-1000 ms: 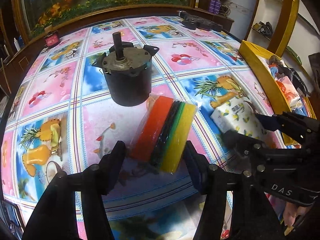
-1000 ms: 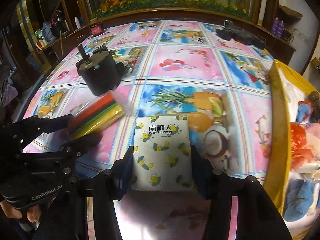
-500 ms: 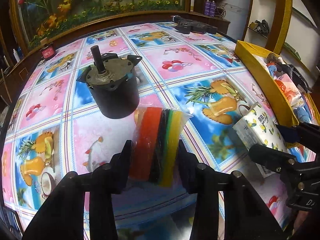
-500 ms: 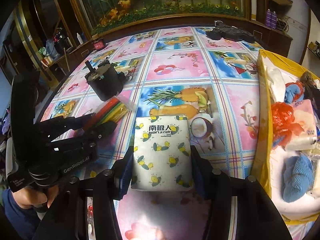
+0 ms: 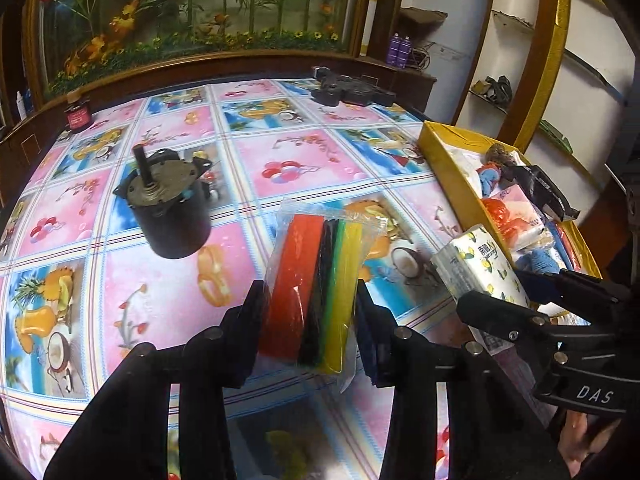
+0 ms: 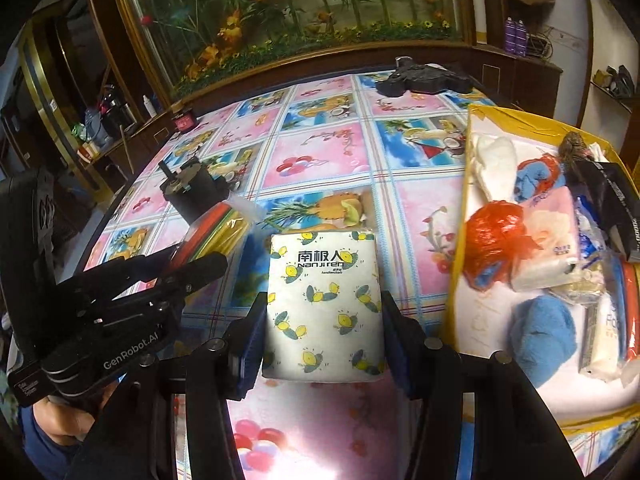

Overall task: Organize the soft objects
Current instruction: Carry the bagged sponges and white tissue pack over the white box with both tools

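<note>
My left gripper (image 5: 310, 314) is shut on a clear pack of sponges (image 5: 316, 280), red, black, green and yellow, held above the table. My right gripper (image 6: 323, 326) is shut on a white tissue pack (image 6: 324, 304) printed with lemons, also lifted off the table. That tissue pack (image 5: 480, 268) shows at the right in the left wrist view. In the right wrist view the sponge pack (image 6: 218, 230) appears at the left in the other gripper. A yellow box (image 6: 460, 240) at the right holds several soft things: a blue cloth, an orange bag, tissue packs.
A black motor (image 5: 168, 208) with a shaft stands on the fruit-patterned tablecloth (image 5: 304, 168), left of the sponges. Dark tools (image 5: 348, 90) lie at the far edge and a small red jar (image 5: 78, 114) stands far left. Beyond the table are an aquarium and shelves.
The left gripper closed on the sponge pack and lifted it. Both grippers rose and moved right, toward the yellow box, with the tissue pack still held in the right one.
</note>
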A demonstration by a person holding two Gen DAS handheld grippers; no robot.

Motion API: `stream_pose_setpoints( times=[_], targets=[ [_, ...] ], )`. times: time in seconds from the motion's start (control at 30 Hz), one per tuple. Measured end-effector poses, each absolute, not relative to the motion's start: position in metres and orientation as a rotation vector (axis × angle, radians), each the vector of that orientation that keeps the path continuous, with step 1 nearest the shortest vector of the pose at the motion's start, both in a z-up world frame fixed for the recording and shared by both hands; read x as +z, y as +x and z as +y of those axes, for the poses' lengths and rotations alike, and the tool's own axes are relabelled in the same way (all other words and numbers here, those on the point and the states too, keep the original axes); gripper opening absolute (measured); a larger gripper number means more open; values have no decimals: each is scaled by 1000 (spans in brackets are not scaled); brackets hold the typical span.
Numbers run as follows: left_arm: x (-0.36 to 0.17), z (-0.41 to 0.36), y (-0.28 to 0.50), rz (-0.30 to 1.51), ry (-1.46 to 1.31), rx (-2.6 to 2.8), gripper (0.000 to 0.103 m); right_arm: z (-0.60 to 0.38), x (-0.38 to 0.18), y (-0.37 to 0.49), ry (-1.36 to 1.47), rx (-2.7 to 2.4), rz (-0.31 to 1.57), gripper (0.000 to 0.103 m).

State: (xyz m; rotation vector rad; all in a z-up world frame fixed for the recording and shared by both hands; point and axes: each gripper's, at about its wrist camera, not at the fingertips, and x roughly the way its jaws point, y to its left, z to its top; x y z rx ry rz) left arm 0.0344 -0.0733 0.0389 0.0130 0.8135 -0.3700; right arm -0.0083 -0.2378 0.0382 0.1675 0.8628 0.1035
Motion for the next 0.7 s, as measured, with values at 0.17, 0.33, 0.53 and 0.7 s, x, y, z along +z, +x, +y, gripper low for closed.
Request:
stream_pose_setpoints(
  times=[0.17, 0.33, 0.53, 0.7],
  targets=[
    [44, -85, 32, 802, 9, -379, 39, -258, 45, -15, 198, 86, 841, 51],
    [53, -100, 29, 786, 12, -404, 39, -280, 53, -24, 240, 62, 812, 51],
    [63, -127, 22, 763, 35, -445, 39, -308, 62, -37, 284, 26, 778, 51],
    [68, -153, 19, 757, 46, -489, 39, -332, 68, -49, 315, -13, 750, 51]
  ],
)
